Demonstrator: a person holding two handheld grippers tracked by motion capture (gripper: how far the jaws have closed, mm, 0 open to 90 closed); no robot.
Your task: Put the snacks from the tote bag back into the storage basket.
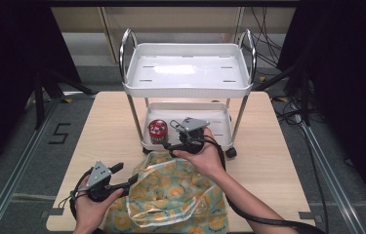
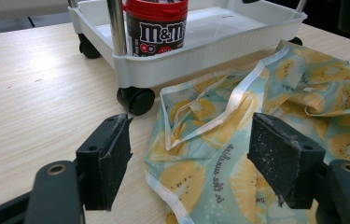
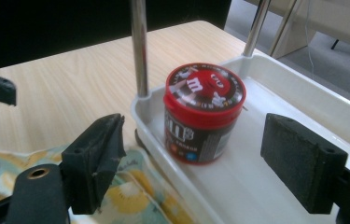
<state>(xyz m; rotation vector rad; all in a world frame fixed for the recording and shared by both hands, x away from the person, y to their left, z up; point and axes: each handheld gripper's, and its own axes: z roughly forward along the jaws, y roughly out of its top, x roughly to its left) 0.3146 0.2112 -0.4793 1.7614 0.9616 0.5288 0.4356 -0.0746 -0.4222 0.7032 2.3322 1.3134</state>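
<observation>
Candy jar [image 3: 204,112] stands in the cart's lower tray [image 3: 275,186], at its left corner. Both hand-held grippers, left [image 2: 191,158] and right [image 3: 210,163], are wide open, holding nothing. Patterned bag [image 1: 171,195] lies at the bench's near edge; seemingly little is done yet.

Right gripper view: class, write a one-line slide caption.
Open right gripper faces a red-lidded M&M's tub in the cart's white lower tray, beside patterned fabric.
</observation>
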